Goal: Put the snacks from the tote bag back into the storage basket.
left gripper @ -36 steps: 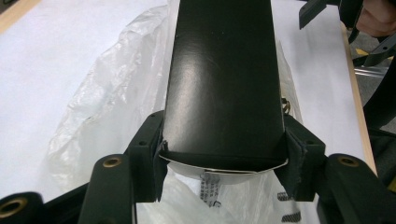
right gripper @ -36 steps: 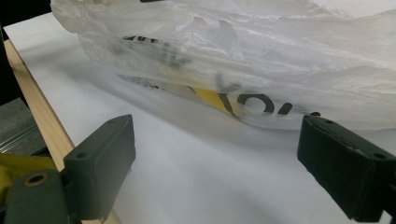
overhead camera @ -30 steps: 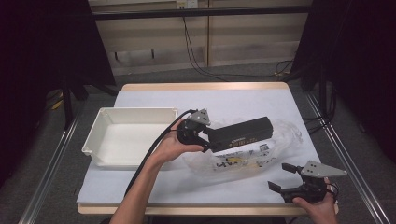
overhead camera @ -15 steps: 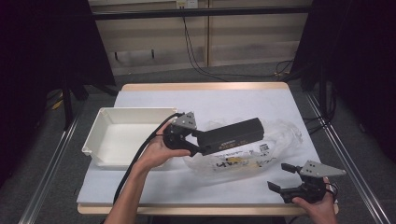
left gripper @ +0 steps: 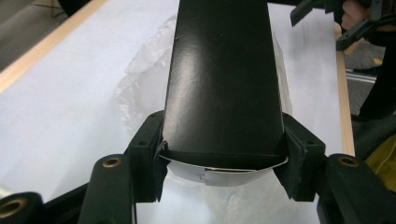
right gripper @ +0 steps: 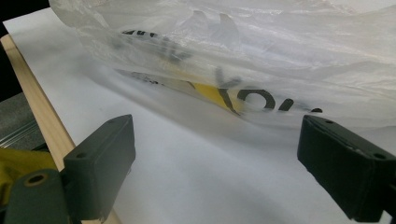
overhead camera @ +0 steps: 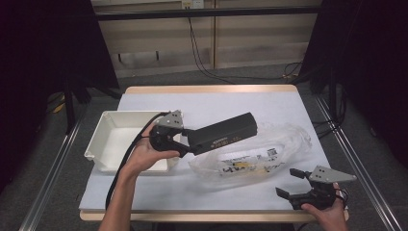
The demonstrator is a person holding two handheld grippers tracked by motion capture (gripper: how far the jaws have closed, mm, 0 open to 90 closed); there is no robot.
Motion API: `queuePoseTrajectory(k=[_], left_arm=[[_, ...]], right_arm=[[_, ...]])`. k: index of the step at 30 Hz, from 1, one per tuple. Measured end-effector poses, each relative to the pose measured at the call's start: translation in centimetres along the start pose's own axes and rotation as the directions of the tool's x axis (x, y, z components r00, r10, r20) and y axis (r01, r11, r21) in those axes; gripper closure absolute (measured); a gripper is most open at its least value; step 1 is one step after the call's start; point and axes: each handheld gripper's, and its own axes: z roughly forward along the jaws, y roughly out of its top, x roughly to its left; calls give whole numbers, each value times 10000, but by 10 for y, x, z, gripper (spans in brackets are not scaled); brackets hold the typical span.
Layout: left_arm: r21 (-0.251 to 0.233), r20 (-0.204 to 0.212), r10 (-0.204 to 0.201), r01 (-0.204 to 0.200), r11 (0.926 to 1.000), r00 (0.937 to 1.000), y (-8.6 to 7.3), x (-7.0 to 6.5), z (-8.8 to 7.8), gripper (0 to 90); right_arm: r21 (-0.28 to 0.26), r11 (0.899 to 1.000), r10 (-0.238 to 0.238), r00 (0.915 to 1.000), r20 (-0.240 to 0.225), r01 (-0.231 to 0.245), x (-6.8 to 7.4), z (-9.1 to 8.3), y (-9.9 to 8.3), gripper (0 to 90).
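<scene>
- Currently, my left gripper (overhead camera: pixel 185 142) was clamped on one end of the black box (overhead camera: pixel 222 133); in the left gripper view both jaws pressed the box (left gripper: pixel 224 79) at its sides, with a white flap showing under the near end.
- Box was held off the table, above the near edge of the plastic bag (overhead camera: pixel 250 154), apart from the table (overhead camera: pixel 202 103).
- Long axis ran from my left gripper away to the right and slightly toward the far side, free end over the bag.
- White tray (overhead camera: pixel 113 126) lay just left of my left hand (overhead camera: pixel 144 156), on the side opposite the box's free end.
- My right gripper (overhead camera: pixel 291 185) sat at the near right corner, jaws spread and empty, facing the bag (right gripper: pixel 243 51).
- Judgement: left hand was nearer the tray; any move there would call for swinging the long box leftward over the rim.
</scene>
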Motion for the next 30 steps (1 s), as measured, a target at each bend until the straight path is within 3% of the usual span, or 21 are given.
queuePoseTrajectory(k=[12, 19, 24, 28, 30], left_arm=[[-138, -320, -40, 35, 9999, 9995, -8, 6, -30, 430], [-362, -635, -206, 183, 9992, 9978, -15, 10, -50, 430], [-504, -632, -414, 382, 9980, 9971, -18, 15, -56, 430], [-407, -835, -456, 423, 9983, 9955, -22, 23, -61, 430], [-105, -834, -362, 354, 9993, 9959, -26, 26, -65, 431]], right_arm=[[-4, 10000, 44, 10000, 19, -44, 0, 0, 0, 108], [-2, 10000, 49, 10000, 6, -49, 0, 0, -1, 108], [68, 10000, -23, 10000, -45, 24, 1, 1, -1, 108], [99, 10000, 6, 10000, -6, -6, 0, 2, 0, 107], [97, 10000, -12, 10000, 9, 12, 1, 2, 0, 107]])
